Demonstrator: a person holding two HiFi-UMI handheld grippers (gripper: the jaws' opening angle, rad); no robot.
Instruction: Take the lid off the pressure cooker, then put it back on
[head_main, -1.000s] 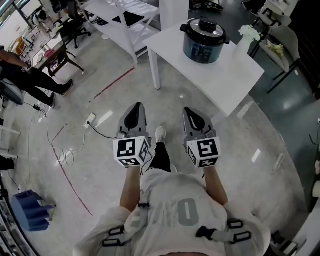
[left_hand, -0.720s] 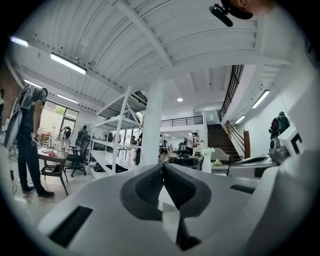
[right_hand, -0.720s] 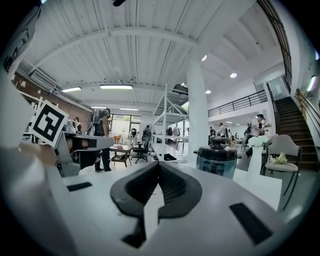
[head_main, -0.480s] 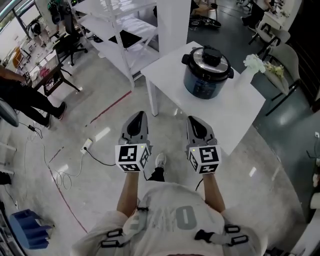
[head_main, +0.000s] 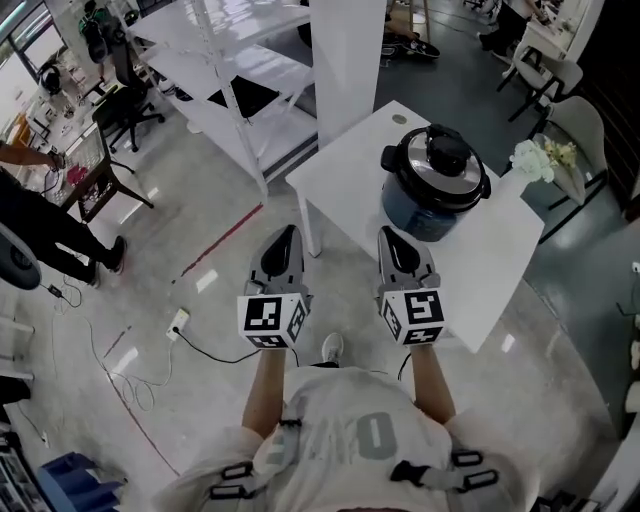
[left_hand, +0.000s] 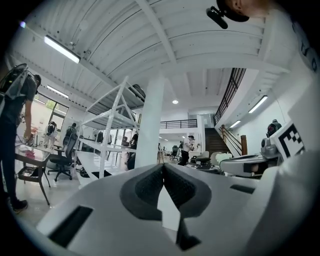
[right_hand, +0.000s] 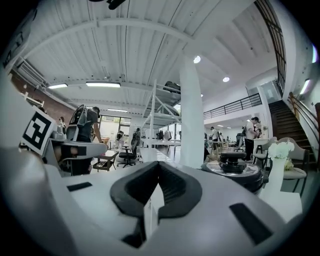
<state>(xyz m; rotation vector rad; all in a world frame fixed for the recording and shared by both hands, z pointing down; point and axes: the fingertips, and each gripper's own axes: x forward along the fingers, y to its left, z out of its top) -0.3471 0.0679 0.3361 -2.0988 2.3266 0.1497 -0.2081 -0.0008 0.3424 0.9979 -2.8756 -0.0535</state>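
Holds left gripper (head_main: 283, 238) and right gripper (head_main: 391, 238) level, short of the white tabletop (head_main: 345, 180), jaws of both pressed together on nothing. Finds the pressure cooker (head_main: 425, 215) standing there, lid (head_main: 440, 170) seated. Judging by that: nothing done, removal and refitting both left.

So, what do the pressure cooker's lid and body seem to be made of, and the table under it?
The lid looks like brushed steel: silver with a soft sheen; its knob is black, probably plastic. The body is dark and glossy, perhaps coated metal. The table is plain matt white, likely laminate or painted board.
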